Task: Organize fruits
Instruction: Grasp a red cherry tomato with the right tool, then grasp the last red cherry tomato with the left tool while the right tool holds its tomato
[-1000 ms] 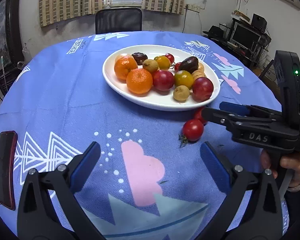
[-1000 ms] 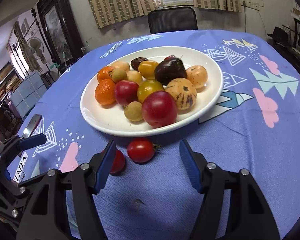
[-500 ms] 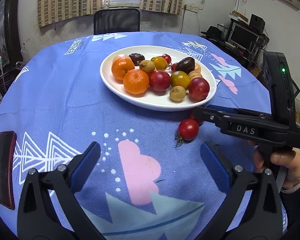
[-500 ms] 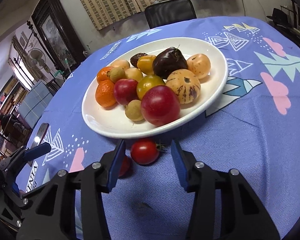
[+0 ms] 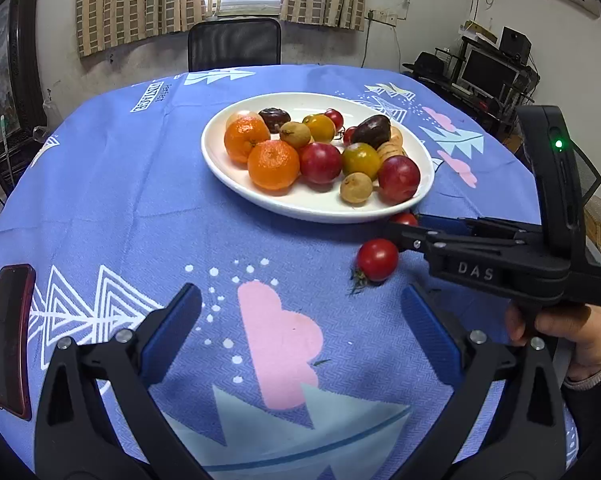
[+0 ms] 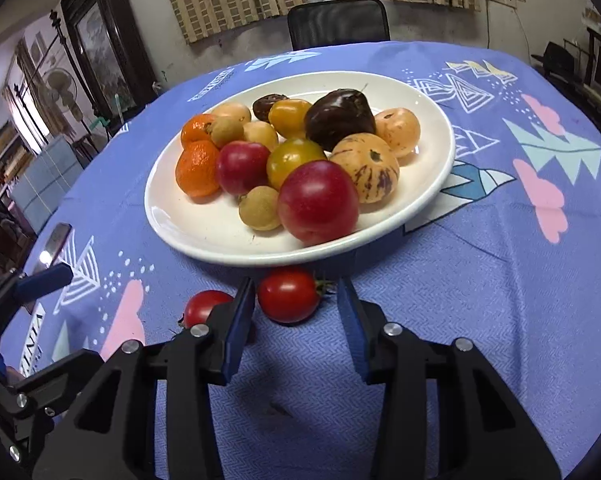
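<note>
A white plate [image 6: 428, 196] piled with fruit is seen on a blue patterned tablecloth [image 5: 140, 208], toward the far half of the round table. Two red tomatoes lie off the plate, on the cloth just near of its rim. In the right wrist view, the right gripper [image 6: 296, 312] is lowered around the nearer-to-plate tomato [image 6: 289, 294]; its blue fingers [image 6: 240, 320] are spread, one on each side of the fruit, with a narrow gap on the left and a wider one on the right, so no contact can be made out. The second tomato [image 6: 202, 309] lies just left of the left finger and is partly hidden behind it.

In the left wrist view, the same two fruits are shown differently: the second tomato [image 5: 377, 259] is in full sight, while the flanked tomato [image 5: 404, 219] is mostly covered by the right gripper's black body [image 5: 496, 256], only its top showing. The hand [image 5: 572, 336] holding that tool is cut off at the right edge.

The left gripper [image 5: 300, 320] is held near, above bare cloth, its jaws wide apart and empty. A dark red phone [image 5: 10, 340] lies at the left edge of the table. Several fruits at the far side of the plate are masked by those in front.
</note>
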The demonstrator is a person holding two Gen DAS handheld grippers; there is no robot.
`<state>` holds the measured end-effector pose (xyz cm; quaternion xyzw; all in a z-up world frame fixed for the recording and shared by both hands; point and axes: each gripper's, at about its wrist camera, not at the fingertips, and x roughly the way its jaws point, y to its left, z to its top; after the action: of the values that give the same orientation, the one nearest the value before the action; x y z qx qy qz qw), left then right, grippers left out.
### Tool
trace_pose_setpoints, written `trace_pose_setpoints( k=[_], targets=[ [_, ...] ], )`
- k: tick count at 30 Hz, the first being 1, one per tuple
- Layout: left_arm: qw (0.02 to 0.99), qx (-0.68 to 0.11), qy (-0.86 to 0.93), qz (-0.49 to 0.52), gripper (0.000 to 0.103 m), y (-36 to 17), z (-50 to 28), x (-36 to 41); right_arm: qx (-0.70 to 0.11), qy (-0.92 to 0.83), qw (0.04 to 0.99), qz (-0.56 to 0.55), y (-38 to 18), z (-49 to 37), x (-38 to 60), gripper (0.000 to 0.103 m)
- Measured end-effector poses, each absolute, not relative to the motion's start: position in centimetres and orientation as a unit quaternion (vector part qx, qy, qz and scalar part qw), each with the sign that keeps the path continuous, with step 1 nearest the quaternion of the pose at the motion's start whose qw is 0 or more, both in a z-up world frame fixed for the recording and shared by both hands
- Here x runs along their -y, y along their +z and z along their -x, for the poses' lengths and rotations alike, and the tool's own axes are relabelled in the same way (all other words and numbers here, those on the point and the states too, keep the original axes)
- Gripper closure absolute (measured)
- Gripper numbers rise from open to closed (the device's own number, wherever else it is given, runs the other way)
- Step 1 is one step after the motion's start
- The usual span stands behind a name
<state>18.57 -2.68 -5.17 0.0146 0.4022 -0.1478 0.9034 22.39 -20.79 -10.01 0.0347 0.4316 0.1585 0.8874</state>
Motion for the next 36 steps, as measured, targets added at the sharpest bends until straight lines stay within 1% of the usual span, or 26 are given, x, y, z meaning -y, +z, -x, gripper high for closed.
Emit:
trace_pose_setpoints(
  k=[4,10,20,26,28,32,36],
  targets=[
    [0.905,-0.396,-0.154,-0.027,0.002,-5.1,-18.3,3.1,-0.432,0.157,0.888,-0.018,-10.0,-22.2,20.6,0.071],
    [0.905,-0.391,-0.158,-0.049,0.002,-5.4,-18.2,3.8,-0.435,0.157,0.887,-0.009,-9.9,-22.0,20.5,0.071],
    [0.901,-0.391,-0.182,-0.042,0.002,-6.0,-18.3,4.2,-0.449,0.16,0.879,-0.028,-9.6,-21.4,21.9,0.072],
    [0.897,-0.386,-0.213,-0.04,0.002,-6.4,-19.0,4.7,-0.443,0.157,0.882,-0.032,-9.0,-21.0,23.0,0.072],
    [0.891,-0.387,-0.231,-0.057,0.002,-6.5,-19.4,5.2,-0.442,0.157,0.883,-0.033,-8.9,-20.9,23.3,0.072],
    [0.878,-0.361,-0.284,-0.134,0.003,-6.6,-19.5,6.3,-0.446,0.158,0.88,-0.044,-9.0,-21.0,24.1,0.072],
    [0.867,-0.338,-0.323,-0.173,0.008,-6.8,-19.9,7.0,-0.454,0.147,0.877,-0.048,-9.4,-21.3,24.3,0.072]
  ],
)
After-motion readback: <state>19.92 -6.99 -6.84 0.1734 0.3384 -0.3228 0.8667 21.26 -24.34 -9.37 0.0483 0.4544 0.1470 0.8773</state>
